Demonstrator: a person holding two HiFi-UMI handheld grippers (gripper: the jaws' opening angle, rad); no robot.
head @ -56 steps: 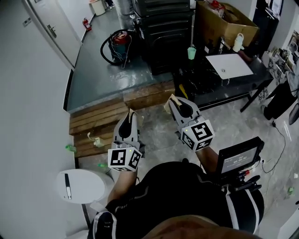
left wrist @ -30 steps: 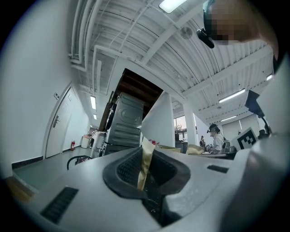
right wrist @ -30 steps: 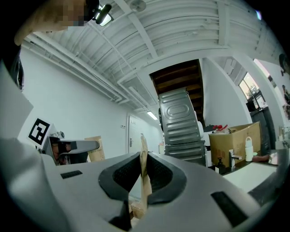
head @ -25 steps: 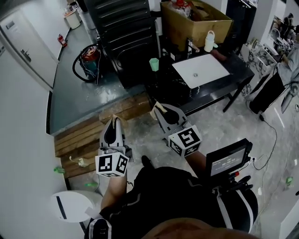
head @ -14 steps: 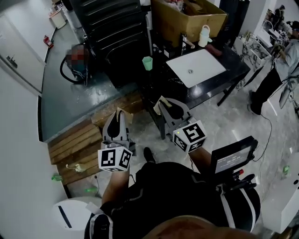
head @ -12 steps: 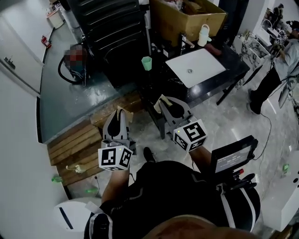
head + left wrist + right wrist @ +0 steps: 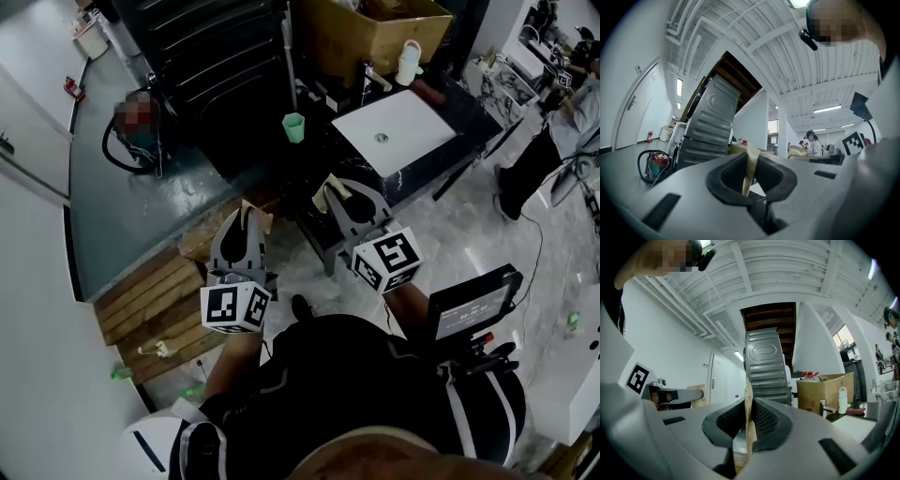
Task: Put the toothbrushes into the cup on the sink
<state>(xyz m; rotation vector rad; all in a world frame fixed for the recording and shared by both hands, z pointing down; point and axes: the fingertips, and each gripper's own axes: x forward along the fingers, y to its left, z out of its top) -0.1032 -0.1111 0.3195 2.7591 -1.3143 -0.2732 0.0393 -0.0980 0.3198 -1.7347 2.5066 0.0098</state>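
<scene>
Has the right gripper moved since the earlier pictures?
Yes. The right gripper has come nearer the black sink table, toward the green cup.

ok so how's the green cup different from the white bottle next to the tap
The green cup is pale green and open-topped; the white bottle is white with a narrowed, closed top. The cup stands on the dark counter left of the basin; the bottle stands behind the basin, right of the tap. The cup looks shorter than the bottle. Both stand upright.

Green cup (image 7: 293, 126) near white sink (image 7: 394, 131)
</scene>
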